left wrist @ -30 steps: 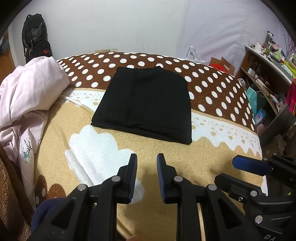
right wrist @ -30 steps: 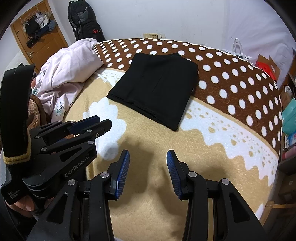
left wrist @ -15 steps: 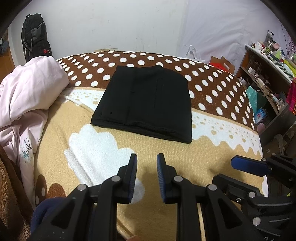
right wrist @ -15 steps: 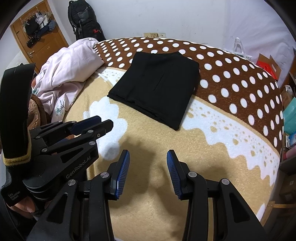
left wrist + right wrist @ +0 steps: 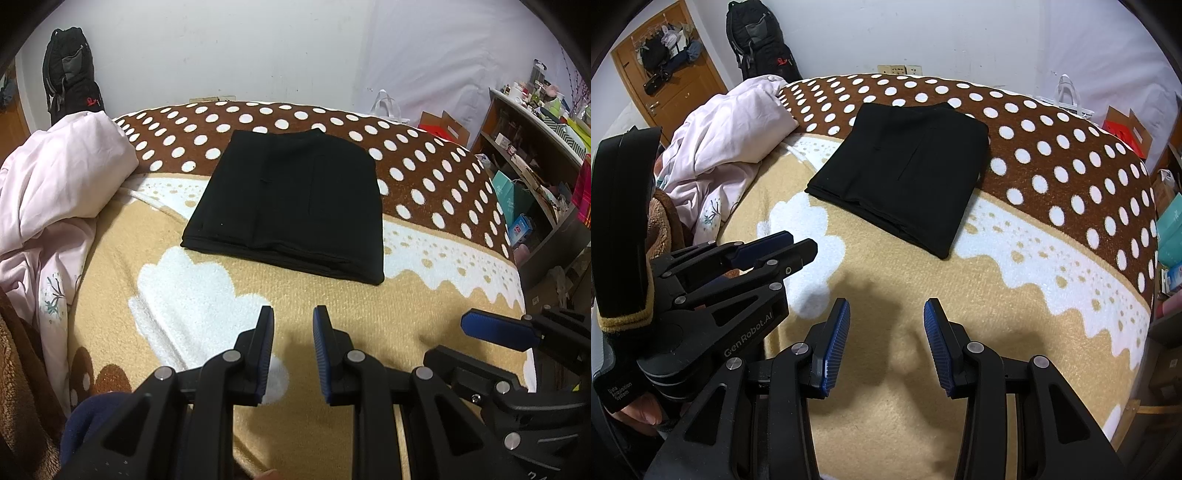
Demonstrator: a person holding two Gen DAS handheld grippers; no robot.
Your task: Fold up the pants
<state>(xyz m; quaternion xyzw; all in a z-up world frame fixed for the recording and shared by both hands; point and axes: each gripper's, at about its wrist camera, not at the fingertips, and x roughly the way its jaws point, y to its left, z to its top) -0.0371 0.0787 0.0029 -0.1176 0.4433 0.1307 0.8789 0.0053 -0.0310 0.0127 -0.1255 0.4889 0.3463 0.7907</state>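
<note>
Black pants (image 5: 291, 199) (image 5: 905, 170) lie folded into a flat rectangle on the bed, across the border between the brown dotted and tan parts of the blanket. My left gripper (image 5: 293, 321) hovers over the tan blanket well short of the pants, open, with a narrow gap and nothing between its fingers. My right gripper (image 5: 886, 314) is also held back from the pants, open wider and holding nothing. Each gripper shows in the other's view: the right gripper (image 5: 495, 332) at the lower right, the left gripper (image 5: 775, 247) at the left.
A crumpled pink quilt (image 5: 55, 184) (image 5: 727, 147) is heaped on the bed's left side. A black backpack (image 5: 757, 37) leans on the far wall by a wooden door (image 5: 672, 81). Cluttered shelves (image 5: 535, 147) stand to the right of the bed.
</note>
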